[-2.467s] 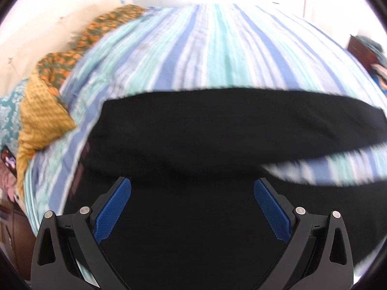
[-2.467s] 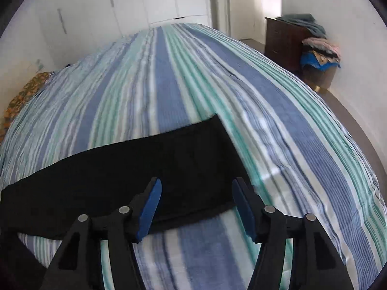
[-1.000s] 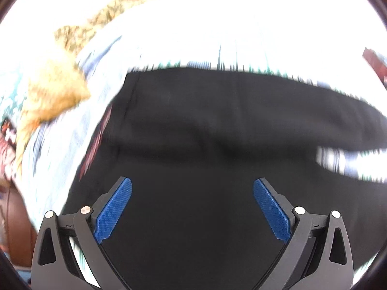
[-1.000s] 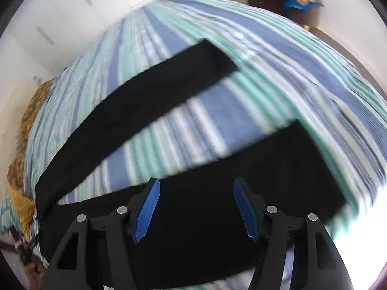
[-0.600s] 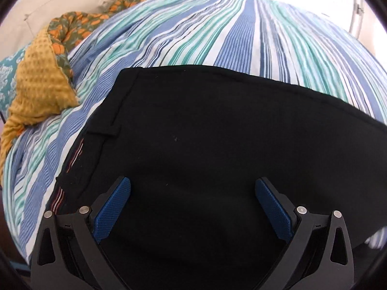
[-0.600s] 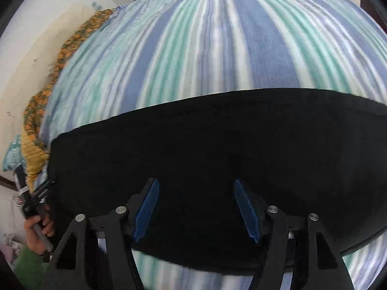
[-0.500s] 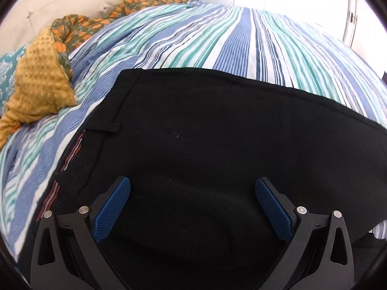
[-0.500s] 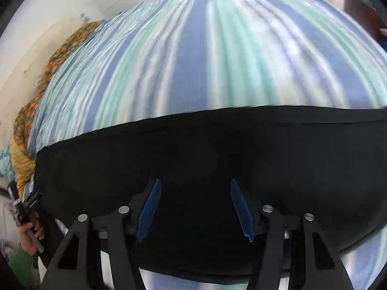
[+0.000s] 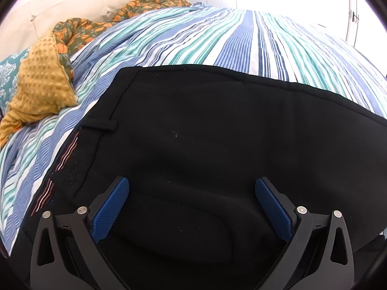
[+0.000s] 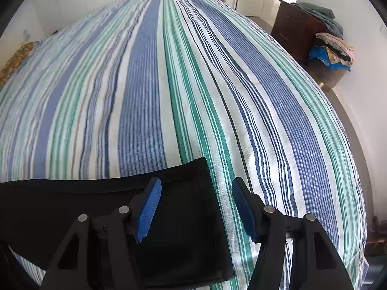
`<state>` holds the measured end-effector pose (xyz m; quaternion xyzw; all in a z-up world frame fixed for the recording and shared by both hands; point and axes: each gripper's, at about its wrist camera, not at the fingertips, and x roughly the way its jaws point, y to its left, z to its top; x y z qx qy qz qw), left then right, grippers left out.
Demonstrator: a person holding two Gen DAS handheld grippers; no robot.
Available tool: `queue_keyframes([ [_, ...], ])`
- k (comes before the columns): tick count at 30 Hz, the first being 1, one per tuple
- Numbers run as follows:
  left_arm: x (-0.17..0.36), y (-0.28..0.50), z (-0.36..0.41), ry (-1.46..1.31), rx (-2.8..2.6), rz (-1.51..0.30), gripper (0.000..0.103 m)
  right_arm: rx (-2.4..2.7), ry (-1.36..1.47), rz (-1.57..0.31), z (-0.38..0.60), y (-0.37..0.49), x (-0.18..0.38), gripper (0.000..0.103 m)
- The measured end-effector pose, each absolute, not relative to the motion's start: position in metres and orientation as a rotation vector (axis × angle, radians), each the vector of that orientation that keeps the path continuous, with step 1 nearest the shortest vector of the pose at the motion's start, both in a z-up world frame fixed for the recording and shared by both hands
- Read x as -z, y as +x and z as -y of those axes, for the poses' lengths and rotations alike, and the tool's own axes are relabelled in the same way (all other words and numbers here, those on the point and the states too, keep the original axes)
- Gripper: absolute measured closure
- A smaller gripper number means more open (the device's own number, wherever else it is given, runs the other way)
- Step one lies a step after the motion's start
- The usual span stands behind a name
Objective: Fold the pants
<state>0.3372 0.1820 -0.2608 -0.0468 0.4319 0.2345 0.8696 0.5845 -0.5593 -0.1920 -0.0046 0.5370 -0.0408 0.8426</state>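
Black pants [image 9: 217, 140] lie flat on the striped bed, one leg folded over the other. The left wrist view shows the waistband end with a belt loop [image 9: 99, 125] at the left. My left gripper [image 9: 192, 207] is open above the seat of the pants and holds nothing. The right wrist view shows the leg hems [image 10: 183, 229] at the lower middle. My right gripper [image 10: 194, 207] is open over the hem's right edge and holds nothing.
The bedspread [image 10: 157, 84] is striped blue, green and white. A yellow dotted blanket [image 9: 41, 87] and an orange-print cloth [image 9: 79, 30] lie at the head end. A dark dresser [image 10: 297, 27] and a pile of clothes [image 10: 331, 50] stand beyond the bed's right side.
One leg was carried over and now lies on the other, closing the striped gap. My right gripper has swung from the middle of the pants to the hem end. The left stays over the waist.
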Motion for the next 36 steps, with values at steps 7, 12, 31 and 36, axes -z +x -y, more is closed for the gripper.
queue_keyframes([
  [7,0.262,0.338,-0.184,-0.104,-0.491,-0.900,0.001,-0.053,-0.019,-0.904,0.538,0.498,0.138,0.093],
  [12,0.261,0.339,-0.183,-0.092,-0.500,-0.908,0.001,-0.170,-0.109,-0.750,0.515,0.327,0.078,0.093],
  [31,0.220,0.322,-0.077,-0.080,-0.221,-0.992,0.001,-0.218,0.001,-0.828,0.395,0.227,0.135,0.018],
  [36,0.257,0.307,-0.060,0.052,-0.225,-0.959,0.000,-0.223,-0.019,-0.877,0.324,0.312,0.171,0.018],
])
